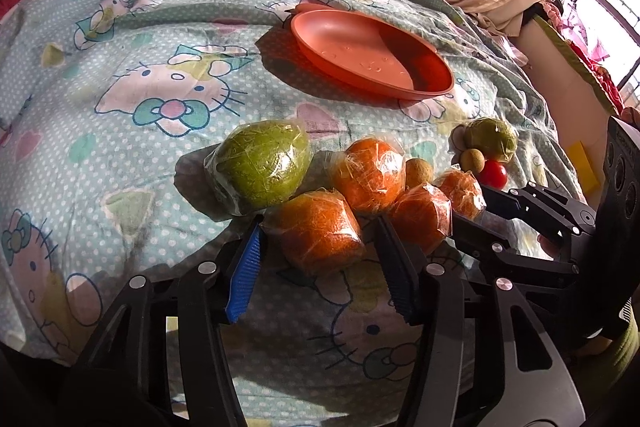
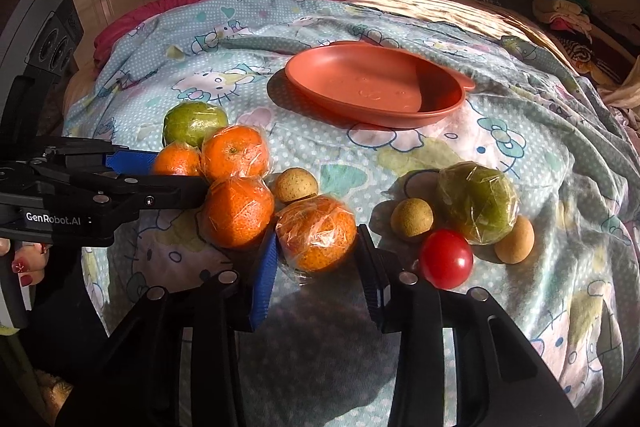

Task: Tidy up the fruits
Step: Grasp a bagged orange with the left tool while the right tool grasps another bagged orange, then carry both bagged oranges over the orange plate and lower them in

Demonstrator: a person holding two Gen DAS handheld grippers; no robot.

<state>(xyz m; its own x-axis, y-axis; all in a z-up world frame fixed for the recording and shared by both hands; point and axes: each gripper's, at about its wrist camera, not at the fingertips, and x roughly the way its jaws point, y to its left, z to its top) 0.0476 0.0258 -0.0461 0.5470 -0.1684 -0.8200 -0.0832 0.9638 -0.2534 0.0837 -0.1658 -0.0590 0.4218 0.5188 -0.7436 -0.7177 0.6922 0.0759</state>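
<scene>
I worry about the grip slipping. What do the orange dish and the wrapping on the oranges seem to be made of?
The orange dish looks like moulded plastic with a smooth, slightly satin finish: uniform colour, soft sheen, rounded rim. The wrapping on the oranges appears to be thin clear plastic film: crinkled, with bright glints. Probably slick under the pads.

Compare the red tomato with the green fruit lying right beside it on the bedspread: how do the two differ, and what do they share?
The red tomato is bare, smooth and glossy; the green fruit is wrapped in crinkled clear film. The tomato is plainly smaller than the green fruit. The tomato lies nearer the camera, the green fruit behind it. Both are roundish, rest on the bedspread, and lie outside the orange plate, untouched by either gripper.
</scene>
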